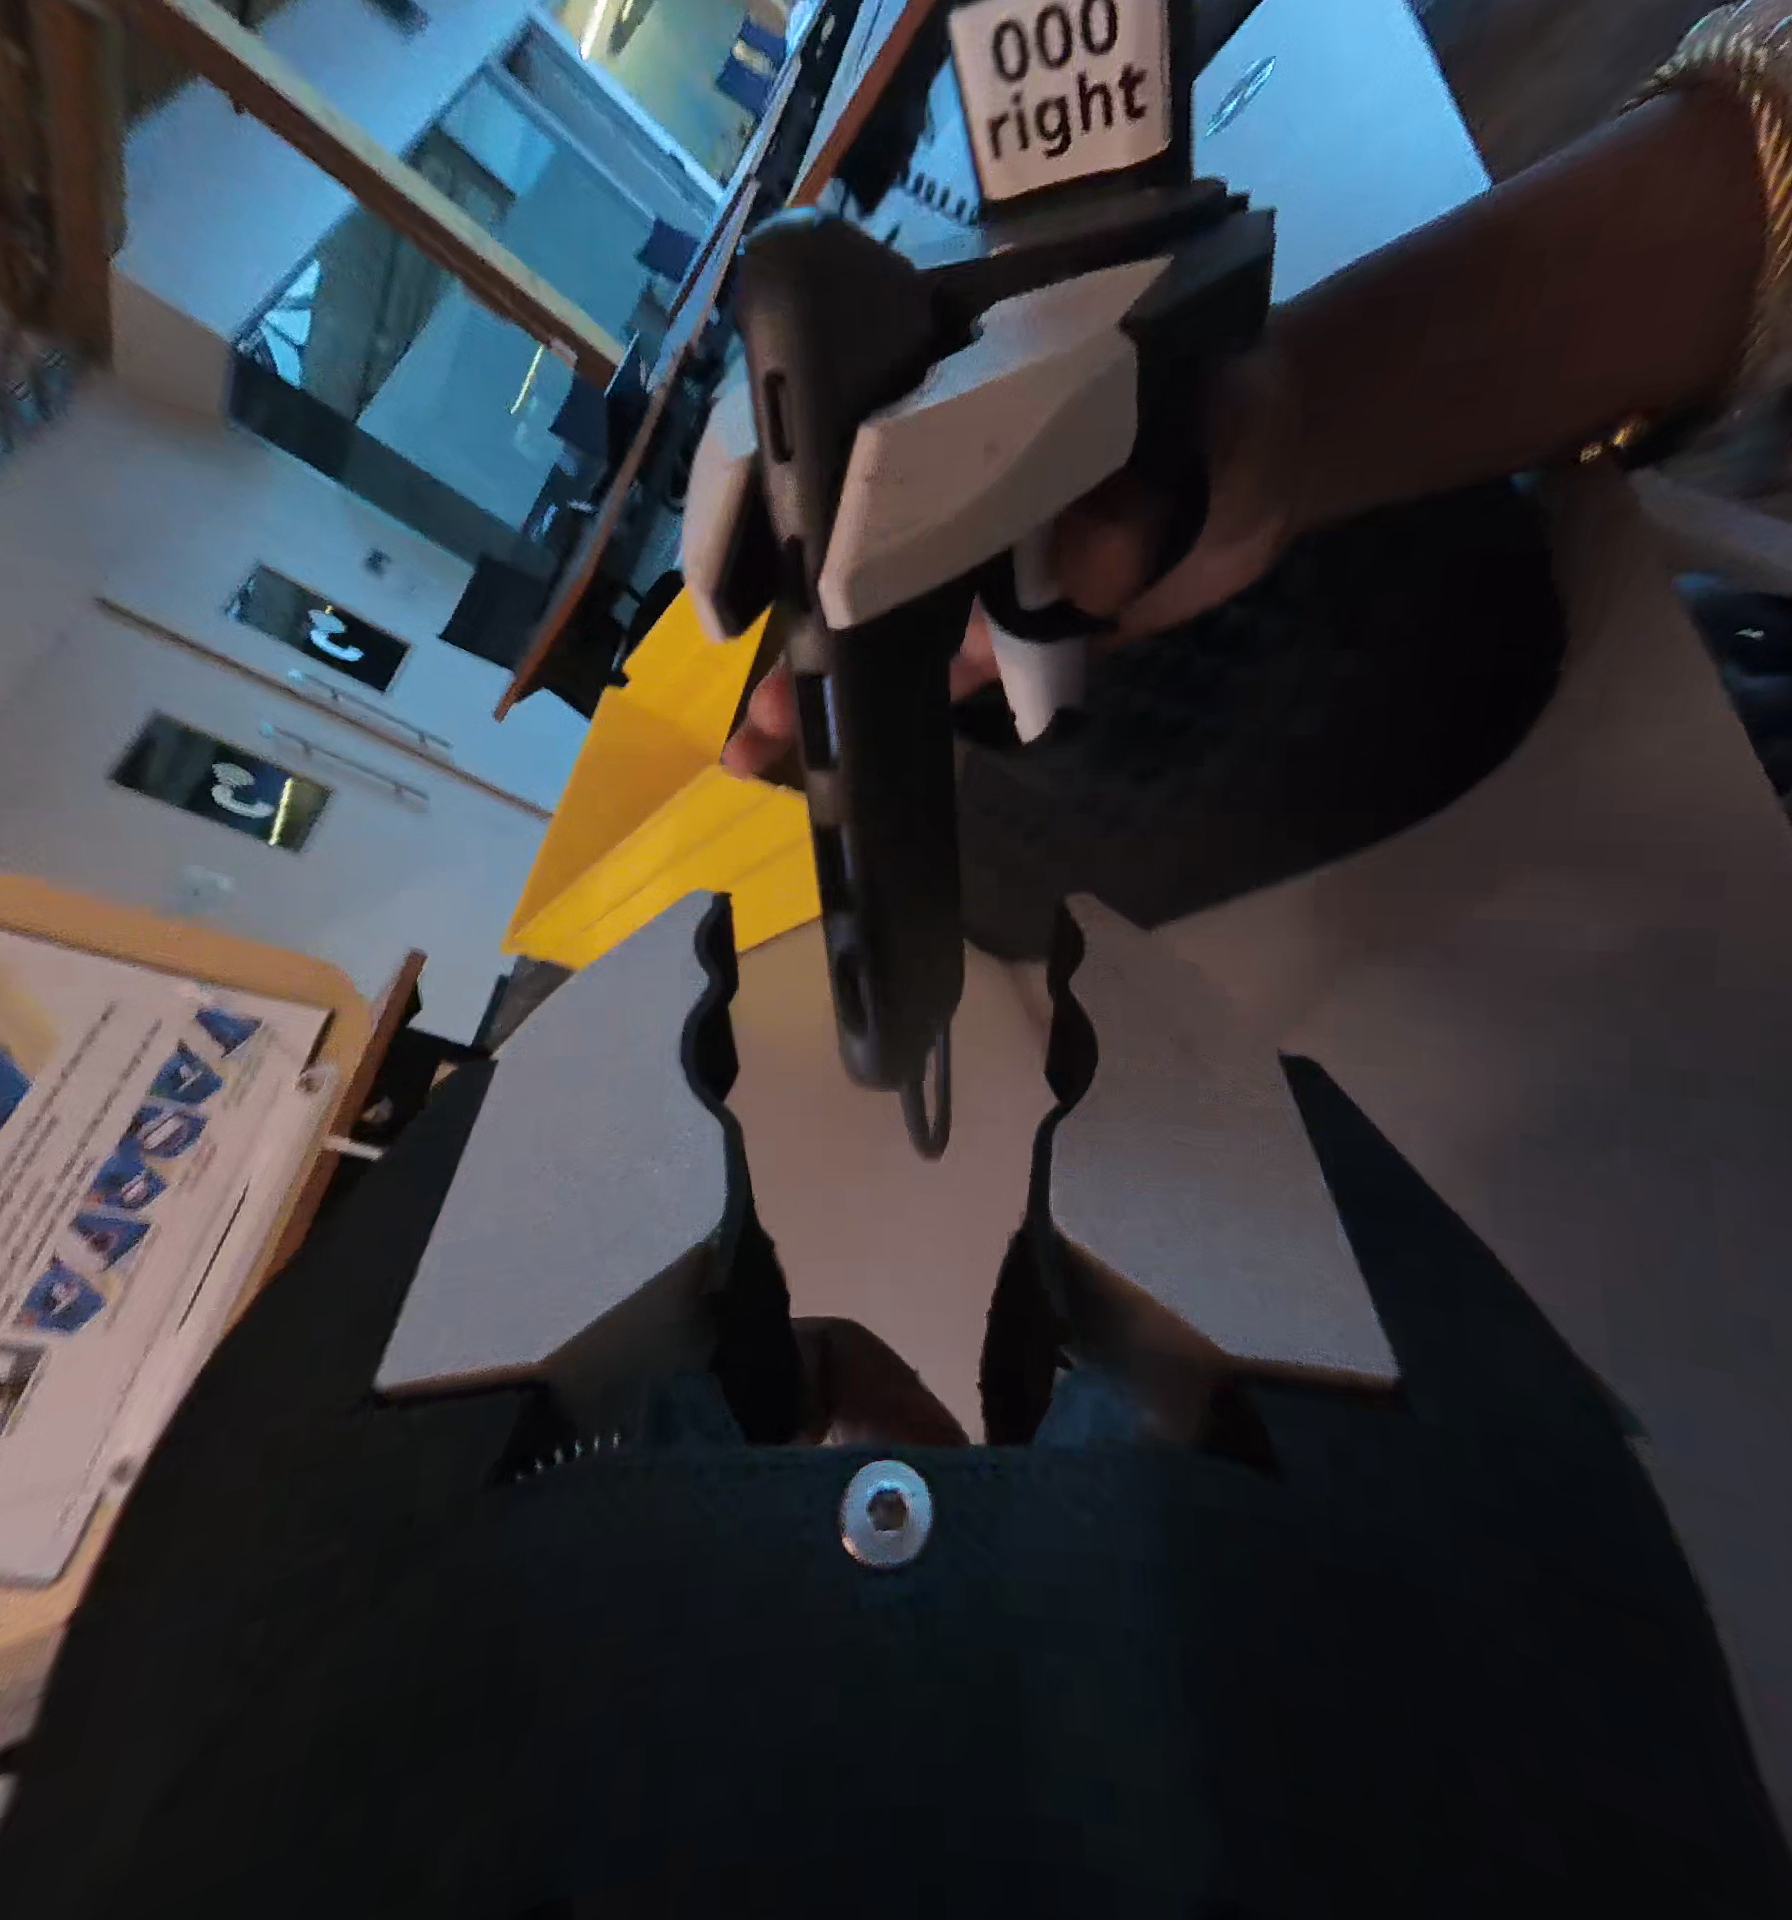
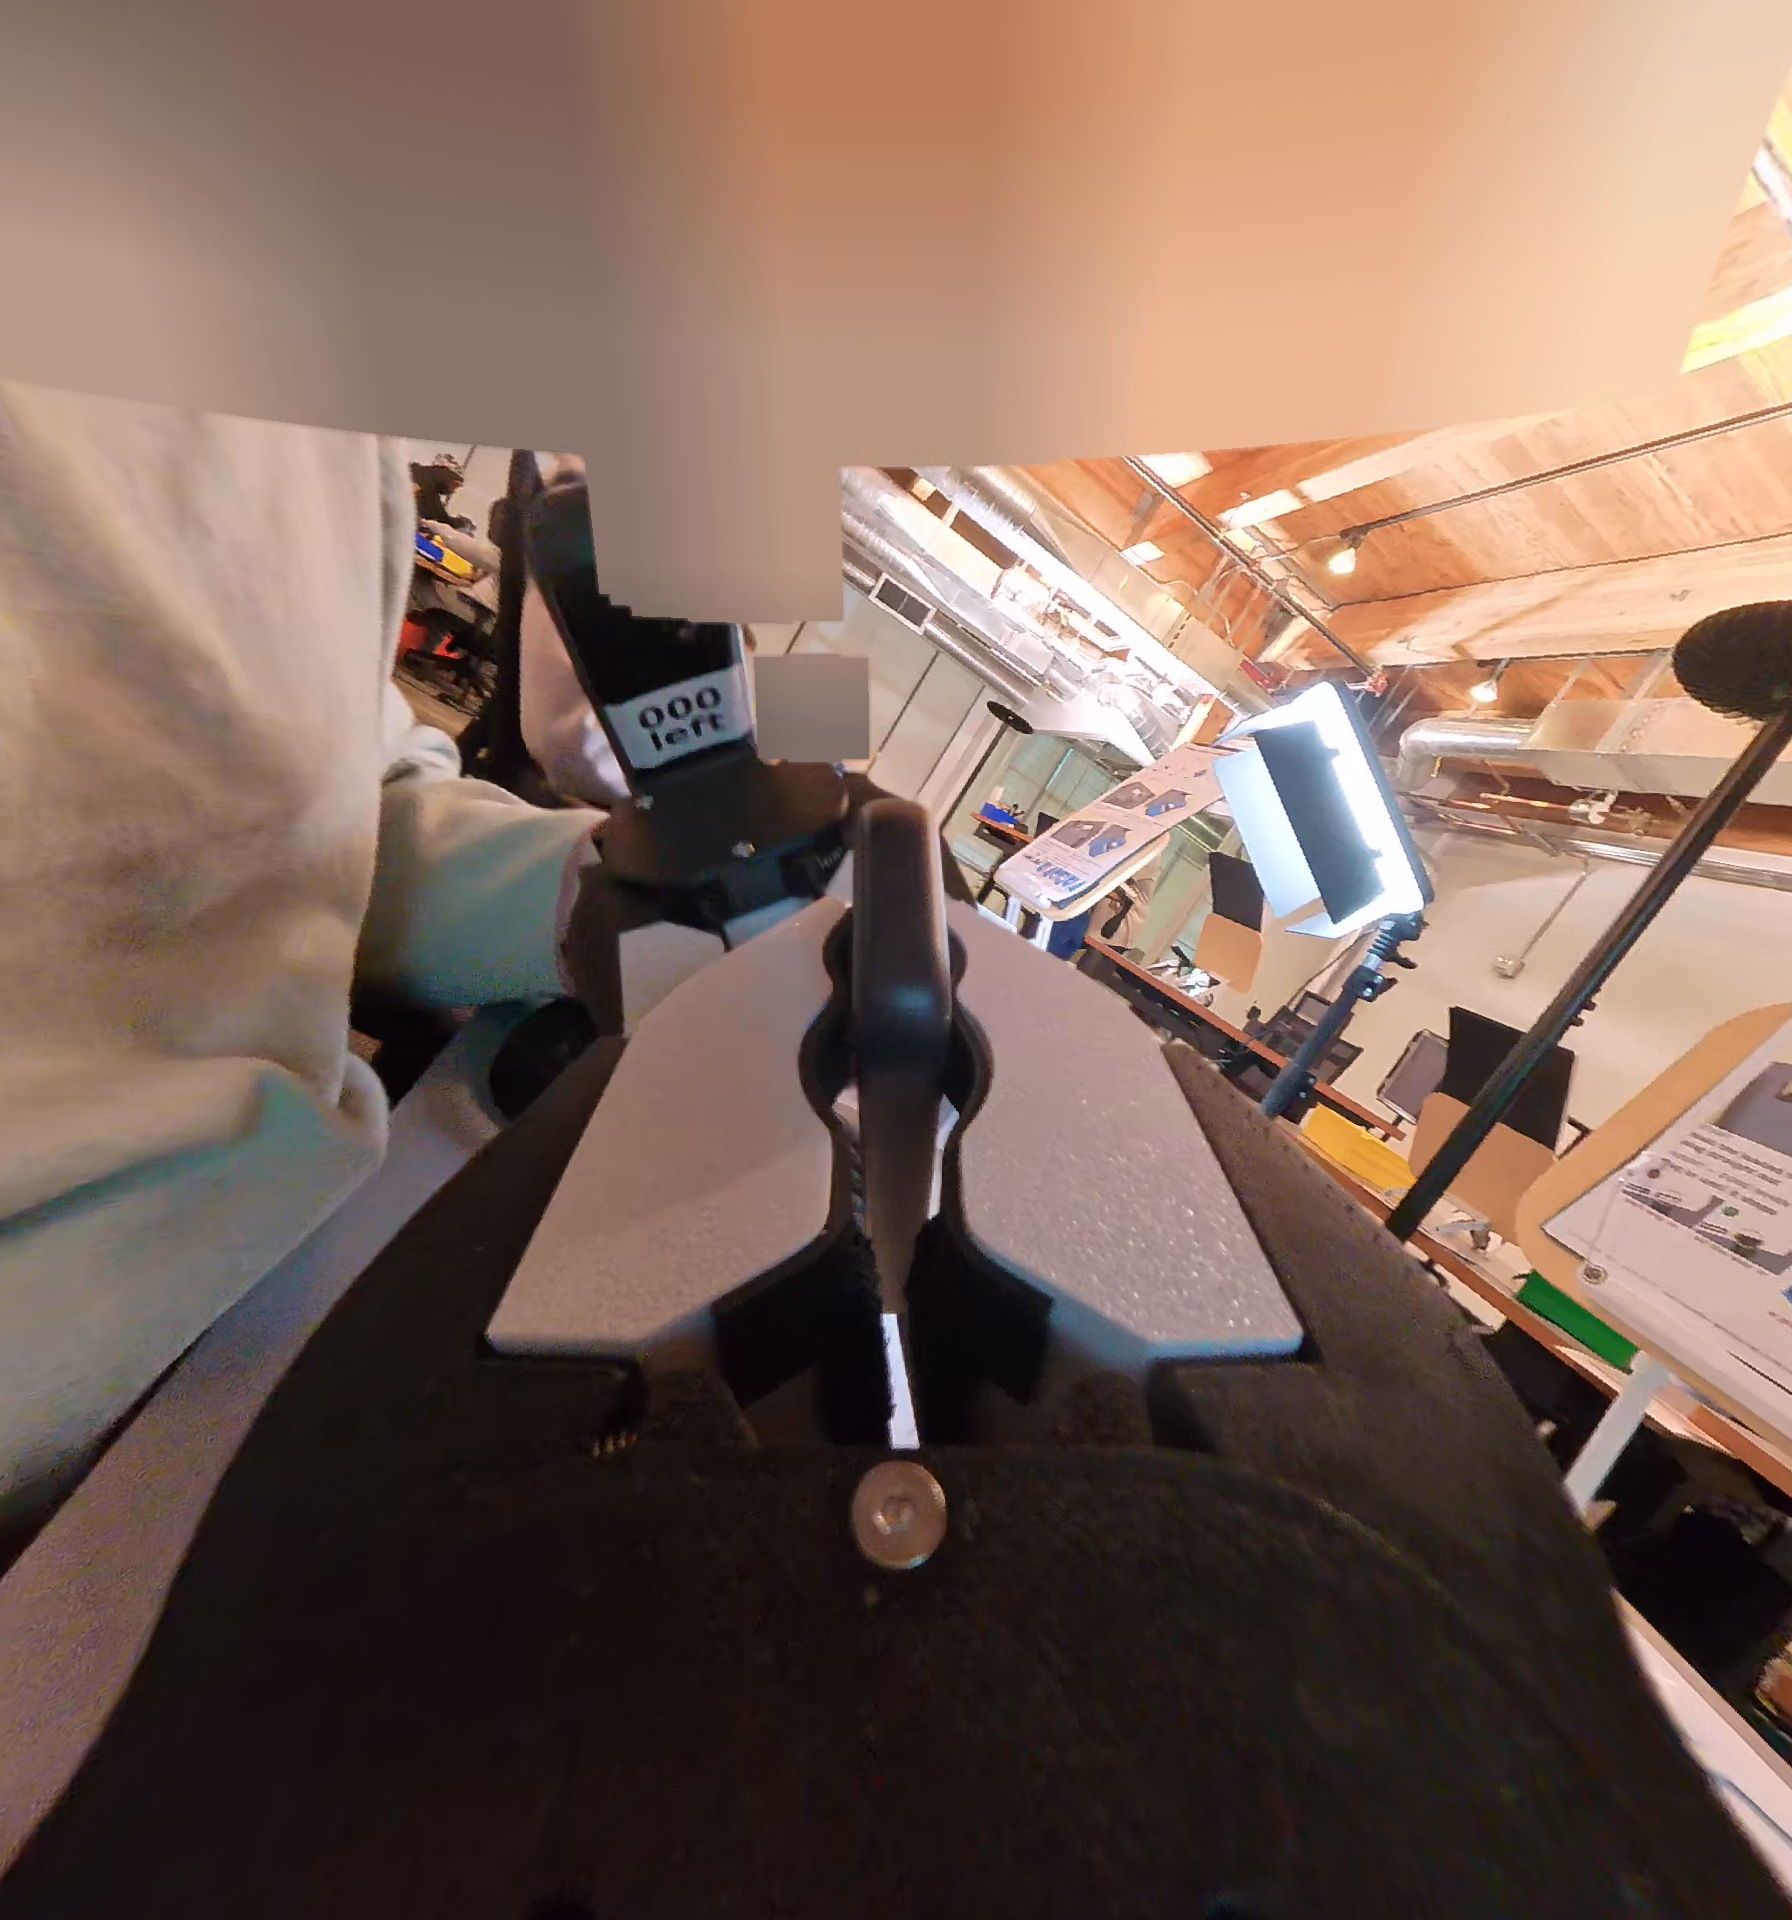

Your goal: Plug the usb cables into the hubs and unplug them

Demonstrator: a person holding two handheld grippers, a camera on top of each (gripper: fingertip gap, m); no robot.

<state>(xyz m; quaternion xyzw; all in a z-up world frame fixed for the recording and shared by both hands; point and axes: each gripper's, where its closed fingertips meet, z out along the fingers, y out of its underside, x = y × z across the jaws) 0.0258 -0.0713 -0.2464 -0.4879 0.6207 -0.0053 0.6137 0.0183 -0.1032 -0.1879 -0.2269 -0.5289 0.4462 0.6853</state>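
My right gripper (image 1: 793, 582) comes in from the top of the left wrist view, shut on a long dark USB hub (image 1: 892, 831). The hub hangs down with its port side facing left. Its lower end, with a short cord loop (image 1: 928, 1101), reaches between the open fingers of my left gripper (image 1: 887, 925), which holds nothing. In the right wrist view my right gripper (image 2: 897, 966) clamps the hub (image 2: 897, 914), seen end-on, and the left gripper (image 2: 705, 831) sits just beyond it. No loose USB cable shows.
A yellow bin (image 1: 653, 810) stands behind the hub on the white table (image 1: 1494, 1143). A board with printed sheets (image 1: 92, 1195) is at the left. A person's cream sleeve (image 2: 144, 831), a light panel on a stand (image 2: 1318, 800) and a black pole (image 2: 1598, 966) are nearby.
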